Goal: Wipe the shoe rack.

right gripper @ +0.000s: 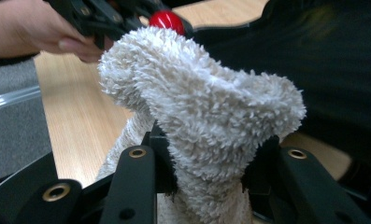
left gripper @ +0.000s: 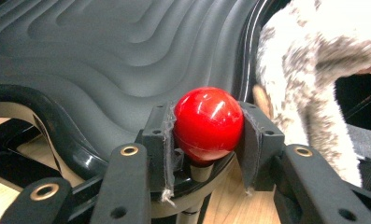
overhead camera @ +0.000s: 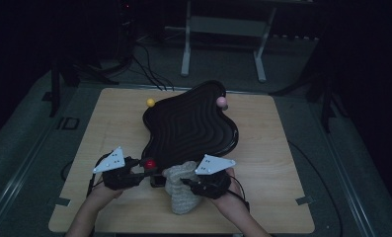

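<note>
Towel [right gripper: 206, 116] bunched upright, pinched in right gripper [overhead camera: 193, 183], just beside black tray [overhead camera: 193, 123]; left gripper [overhead camera: 145, 170] clamps red ball [left gripper: 208, 122] at tray's rim.

The right gripper [right gripper: 206, 172] rises from six o'clock with its two black jaws pressed into a fluffy white towel [right gripper: 206, 107] — the cloth bunches upward between them and flops toward three o'clock. At twelve o'clock a red ball [right gripper: 167, 19] peeks above the towel, just beside the dark gripper [right gripper: 106, 18] that a hand [right gripper: 38, 28] holds at eleven o'clock. The wooden table [right gripper: 75, 112] runs along nine o'clock — a black tray [right gripper: 332, 70] spreads at two o'clock.
</note>
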{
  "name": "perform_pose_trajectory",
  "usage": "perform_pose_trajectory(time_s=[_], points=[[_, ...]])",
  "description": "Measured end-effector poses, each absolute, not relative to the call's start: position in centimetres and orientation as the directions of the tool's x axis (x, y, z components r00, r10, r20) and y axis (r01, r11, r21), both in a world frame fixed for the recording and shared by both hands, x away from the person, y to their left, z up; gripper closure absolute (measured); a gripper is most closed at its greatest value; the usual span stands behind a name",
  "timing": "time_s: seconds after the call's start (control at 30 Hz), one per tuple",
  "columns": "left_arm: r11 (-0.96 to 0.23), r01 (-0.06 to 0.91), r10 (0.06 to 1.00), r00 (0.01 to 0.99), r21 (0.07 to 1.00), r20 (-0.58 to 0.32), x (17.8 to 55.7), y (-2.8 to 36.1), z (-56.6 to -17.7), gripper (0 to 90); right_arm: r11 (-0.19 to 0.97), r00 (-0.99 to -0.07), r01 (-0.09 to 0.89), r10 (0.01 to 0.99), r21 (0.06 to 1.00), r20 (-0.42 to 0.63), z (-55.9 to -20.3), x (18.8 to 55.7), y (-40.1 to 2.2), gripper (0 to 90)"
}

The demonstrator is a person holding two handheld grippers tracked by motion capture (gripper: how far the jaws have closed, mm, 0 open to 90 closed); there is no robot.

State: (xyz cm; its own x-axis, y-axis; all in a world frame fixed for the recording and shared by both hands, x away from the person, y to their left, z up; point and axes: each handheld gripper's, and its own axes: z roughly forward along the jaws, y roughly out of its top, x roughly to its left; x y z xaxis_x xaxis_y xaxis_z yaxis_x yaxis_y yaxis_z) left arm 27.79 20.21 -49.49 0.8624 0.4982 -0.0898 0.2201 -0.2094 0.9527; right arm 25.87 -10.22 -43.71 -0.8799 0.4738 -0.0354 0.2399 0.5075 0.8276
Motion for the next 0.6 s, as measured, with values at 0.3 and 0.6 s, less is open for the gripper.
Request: perform_pose_trajectory(time_s=[0.3,0.6], points=[[-0.209,0.222,0.499,0.862,0.953,-0.091,27.8,20.2,-49.5,60.0,0.527,-0.882,0.255,0.47,0.81,-0.028,-44.6,26.3,-9.6,63.4],[-0.205,0.223,0.499,0.861,0.953,-0.094,27.8,20.2,-49.5,59.9,0.537,-0.888,0.252,0.458,0.805,-0.028,-45.4,26.4,-8.8,63.5]])
